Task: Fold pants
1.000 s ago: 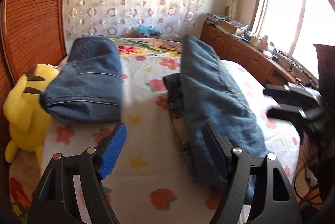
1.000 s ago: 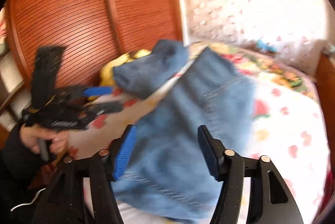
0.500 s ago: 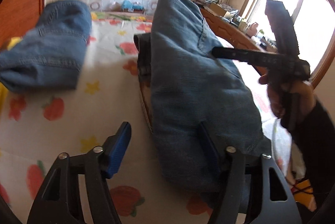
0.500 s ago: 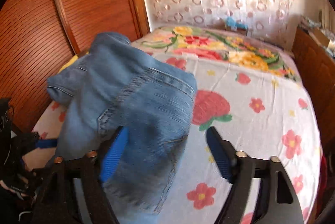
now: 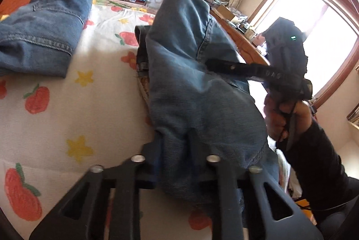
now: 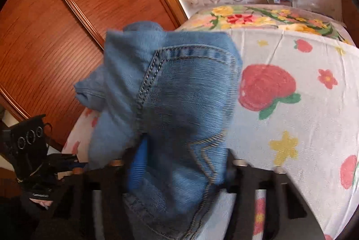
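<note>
The long blue denim pants [image 5: 197, 87] lie on the strawberry-print bedsheet [image 5: 74, 103]. Both left gripper [image 5: 177, 163] and right gripper [image 6: 179, 161] are closing on bunched denim, apparently near the waistband. Denim is heavy, limp, unslippery; thick seamed edges hold best.

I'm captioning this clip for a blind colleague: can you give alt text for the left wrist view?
The left gripper is closing on the near end of dark blue jeans lying on a fruit-print bedsheet. The right gripper meets the jeans from the right, and a folded pair lies at the upper left.
</note>
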